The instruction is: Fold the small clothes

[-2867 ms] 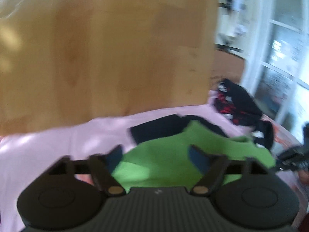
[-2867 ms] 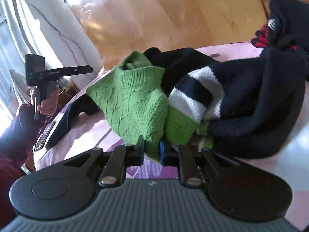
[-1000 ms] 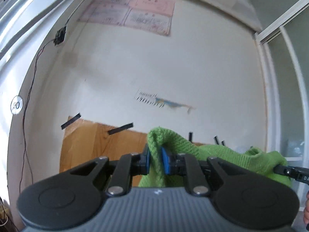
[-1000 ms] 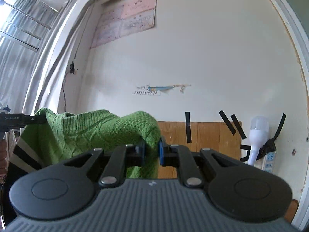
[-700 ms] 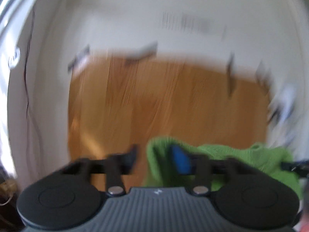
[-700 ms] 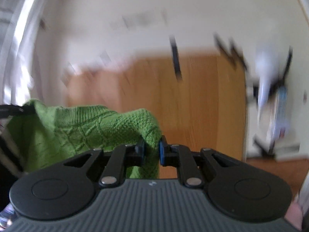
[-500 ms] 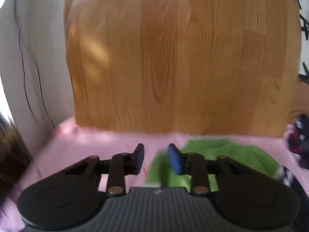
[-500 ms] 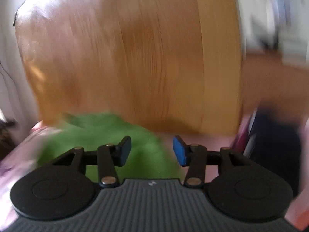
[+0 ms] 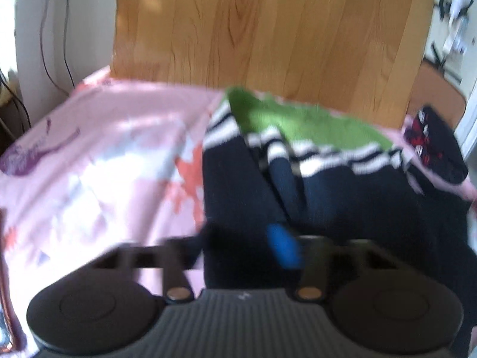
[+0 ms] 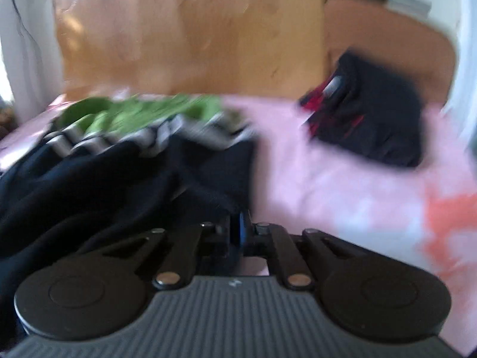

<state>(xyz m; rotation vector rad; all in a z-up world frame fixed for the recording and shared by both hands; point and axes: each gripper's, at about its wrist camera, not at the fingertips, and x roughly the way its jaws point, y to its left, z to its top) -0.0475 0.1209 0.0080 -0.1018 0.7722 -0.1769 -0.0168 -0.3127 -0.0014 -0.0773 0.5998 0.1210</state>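
Navy knit is the nearest thing in both wrist views: the dark lower part of the sweater point(image 9: 328, 197) lies spread on the bed, right up against both tools. The left hand-held gripper point(image 9: 244, 243) has its jaws closing, but the blue pad point(image 9: 283, 250) and the other finger are visibly apart, with the sweater's navy left edge lying in the gap. It's all pretty smeared, so I wouldn't call it clamped. The right hand-held gripper point(image 10: 238, 231) is fully pinched together. The navy right corner of the sweater runs down to its tips, but I honestly can't tell if any cloth is caught between the pads. Both tools are tilted down toward the bed. Under everything is a pink bed sheet point(image 9: 104, 164) with orange and purple prints, bare to the left of the sweater and also to the right of it. Further out, the sweater goes into white and navy stripes, then a green top part that ends close to the far edge of the bed. Off to the right, apart from it, sits a folded dark garment point(image 10: 372, 125) with red markings. Behind all that stands a wooden headboard point(image 9: 268, 29).
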